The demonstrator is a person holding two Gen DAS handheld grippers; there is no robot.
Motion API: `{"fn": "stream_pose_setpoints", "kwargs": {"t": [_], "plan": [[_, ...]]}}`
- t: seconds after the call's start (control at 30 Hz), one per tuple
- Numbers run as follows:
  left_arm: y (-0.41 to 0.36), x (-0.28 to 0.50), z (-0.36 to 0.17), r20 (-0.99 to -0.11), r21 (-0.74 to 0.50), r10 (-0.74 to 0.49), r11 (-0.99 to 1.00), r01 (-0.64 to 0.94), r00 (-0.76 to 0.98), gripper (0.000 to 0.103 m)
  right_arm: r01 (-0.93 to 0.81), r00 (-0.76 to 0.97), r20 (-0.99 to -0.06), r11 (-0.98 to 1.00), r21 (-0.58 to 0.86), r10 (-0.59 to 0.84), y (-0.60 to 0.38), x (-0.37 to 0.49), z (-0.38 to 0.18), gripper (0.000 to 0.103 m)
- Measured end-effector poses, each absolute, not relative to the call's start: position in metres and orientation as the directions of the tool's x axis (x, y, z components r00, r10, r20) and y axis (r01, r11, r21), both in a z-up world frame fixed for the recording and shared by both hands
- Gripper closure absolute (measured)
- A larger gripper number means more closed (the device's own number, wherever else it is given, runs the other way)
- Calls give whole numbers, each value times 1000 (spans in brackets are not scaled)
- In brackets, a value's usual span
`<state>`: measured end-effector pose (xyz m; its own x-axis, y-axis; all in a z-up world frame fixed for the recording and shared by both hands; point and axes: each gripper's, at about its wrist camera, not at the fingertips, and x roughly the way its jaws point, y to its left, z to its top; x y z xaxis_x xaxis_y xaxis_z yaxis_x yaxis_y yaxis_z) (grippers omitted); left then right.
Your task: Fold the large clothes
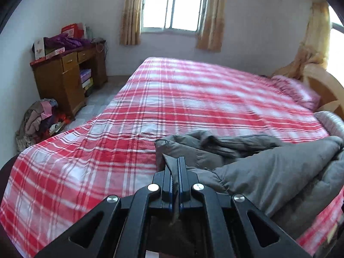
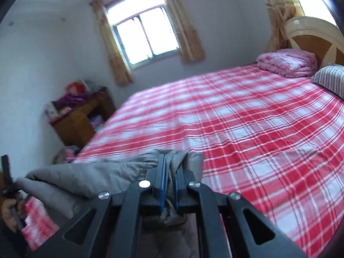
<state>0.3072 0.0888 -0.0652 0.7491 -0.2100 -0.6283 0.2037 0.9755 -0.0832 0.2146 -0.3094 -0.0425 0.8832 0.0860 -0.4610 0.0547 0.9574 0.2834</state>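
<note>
Bedroom with pale walls: a wide bed (image 1: pixel 193 99) under a red-and-white plaid sheet fills the middle of both views, a window (image 1: pixel 174 6) with tan curtains sits at the top, and a wooden cabinet (image 1: pixel 68 77) stands at the left. The grey padded jacket (image 1: pixel 268 172) lies bunched in the lower right of the left wrist view, near the bed's edge. The left gripper (image 1: pixel 177 163) is pressed together on a thin fold of its fabric, at bottom centre. In the right wrist view the right gripper (image 2: pixel 169 161) pinches a thicker bunch of the same jacket, and the cloth stretches away to the lower left of that frame, where a hand (image 2: pixel 8 210) holds the other tool.

The step in hand looks like lifting and spreading the jacket. To do it well, draw the two pinch points apart until the span between them goes taut, keep them level with each other, and lay the jacket flat on the open plaid area in mid-frame. The thin left-side pinch may slip if tugged sharply.
</note>
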Motion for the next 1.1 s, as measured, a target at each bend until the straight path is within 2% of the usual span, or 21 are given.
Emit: {"fn": "stream_pose_setpoints", "kwargs": {"t": [0.17,0.23,0.27,0.3,0.33,0.37,0.4,0.47,0.5,0.57,0.6,0.63,0.77,0.83,0.97,1.03,1.1], "plan": [[82,357,-98,-692,-84,-149,988,126,706,96,143,836,-548,964,224,4,-311,283,-87,95],[85,360,-97,-684,-84,-109,994,71,721,94,167,815,-580,962,215,-12,-313,301,-104,95],[87,363,-94,-675,-67,-69,997,32,735,79,178,809,-588,963,201,-26,-313,309,-111,95],[90,362,-88,-649,-23,6,999,-28,761,54,181,803,-594,964,192,-32,-313,314,-116,95],[94,361,-83,-618,5,63,997,-77,783,40,181,799,-600,966,186,-34,-312,320,-120,95],[100,357,-74,-562,27,137,989,-148,816,18,182,794,-607,968,171,-42,-311,326,-123,95],[104,353,-68,-520,29,180,981,-193,835,15,180,791,-610,971,157,-48,-310,331,-125,95],[105,350,-61,-486,24,209,974,-226,849,15,186,783,-618,974,126,-70,-308,344,-128,95],[101,345,-55,-474,37,242,966,-256,847,14,200,776,-623,974,103,-93,-308,350,-127,90],[92,332,-45,-433,63,315,945,-320,845,14,232,768,-629,968,95,-123,-308,359,-124,60],[86,324,-40,-402,68,339,937,-342,850,14,262,769,-624,960,103,-143,-309,360,-119,33],[78,315,-35,-371,74,351,934,-350,860,14,276,777,-611,954,114,-152,-308,359,-115,28],[35,283,-34,-258,134,328,944,-303,909,8,293,812,-543,954,68,-211,-279,334,-88,28],[5,284,-42,-232,208,291,947,-245,928,4,256,832,-522,965,62,-187,-254,322,-83,22],[-38,309,-73,-284,328,263,930,-164,922,4,61,841,-535,997,-57,-82,-183,328,-98,19],[-54,333,-93,-311,404,291,902,-151,905,4,27,828,-555,994,-102,-79,-165,343,-110,18],[-58,355,-105,-357,421,304,897,-138,883,4,11,797,-597,990,-139,-92,-159,360,-122,19]]}}
